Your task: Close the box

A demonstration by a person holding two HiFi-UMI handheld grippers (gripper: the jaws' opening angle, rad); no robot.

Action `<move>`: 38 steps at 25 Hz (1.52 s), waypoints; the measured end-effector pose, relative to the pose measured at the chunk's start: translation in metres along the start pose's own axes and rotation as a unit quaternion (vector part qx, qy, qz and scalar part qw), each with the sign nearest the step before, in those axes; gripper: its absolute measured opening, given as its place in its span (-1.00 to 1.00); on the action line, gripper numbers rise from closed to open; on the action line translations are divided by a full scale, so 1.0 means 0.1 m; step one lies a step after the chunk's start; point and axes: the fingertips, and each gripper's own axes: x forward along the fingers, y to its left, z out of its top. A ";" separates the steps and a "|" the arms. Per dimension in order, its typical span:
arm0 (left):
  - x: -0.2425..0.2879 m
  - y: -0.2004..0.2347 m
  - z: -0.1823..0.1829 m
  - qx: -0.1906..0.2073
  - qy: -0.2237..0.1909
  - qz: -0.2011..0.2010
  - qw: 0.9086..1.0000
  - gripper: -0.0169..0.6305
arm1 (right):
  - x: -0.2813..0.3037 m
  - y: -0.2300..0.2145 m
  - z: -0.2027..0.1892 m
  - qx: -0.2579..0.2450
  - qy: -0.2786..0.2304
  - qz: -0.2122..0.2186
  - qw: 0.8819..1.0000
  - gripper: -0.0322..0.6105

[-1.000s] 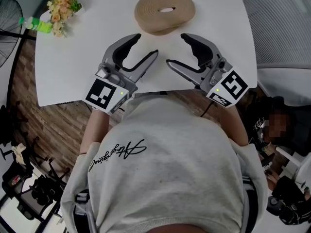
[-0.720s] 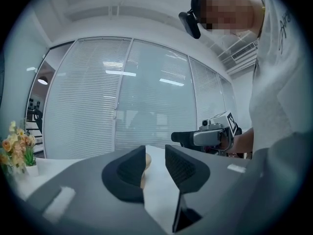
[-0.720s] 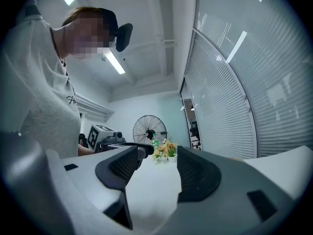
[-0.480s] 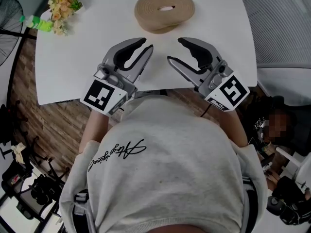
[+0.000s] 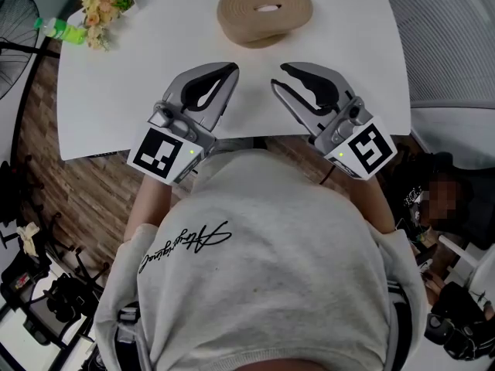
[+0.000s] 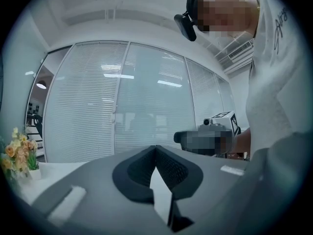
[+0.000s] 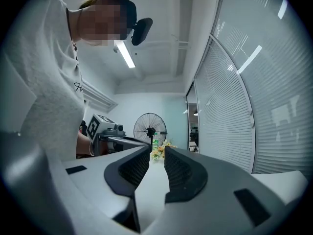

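Tan round box (image 5: 265,10) sits untouched across the table (image 5: 116,91), lid state unclear; left gripper (image 5: 231,69) is clamped empty, right gripper (image 5: 278,76) has just been closing to a slit on nothing, so a forward reach is due.

The left gripper (image 5: 230,71) has been shut, jaws brought together on nothing. The jaws of the right gripper (image 5: 277,76) have just been closing; only a narrow, empty gap is left.

Tan box (image 5: 246,18) (white table (image 5: 116,91))
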 end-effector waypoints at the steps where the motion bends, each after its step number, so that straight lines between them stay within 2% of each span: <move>1: -0.01 -0.02 0.01 0.003 -0.005 -0.001 1.000 -0.95 | 0.00 0.01 0.00 -0.003 -0.001 0.000 1.000 -0.62; 8: -0.08 -0.06 0.06 0.014 -0.023 0.001 1.000 -0.95 | -0.03 -0.02 0.04 -0.004 -0.013 -0.017 1.000 -0.90; 16: -0.06 -0.03 0.09 0.019 -0.032 -0.002 0.999 -0.95 | 0.01 -0.03 0.01 -0.010 -0.010 -0.009 1.000 -0.90; 33: 0.02 0.04 0.12 0.021 -0.035 -0.003 0.999 -0.95 | 0.01 -0.16 0.02 -0.004 -0.003 -0.029 1.000 -0.90; 38: 0.02 0.05 0.15 0.017 -0.040 -0.008 0.999 -0.95 | 0.02 -0.15 0.01 -0.007 0.000 -0.023 1.000 -0.90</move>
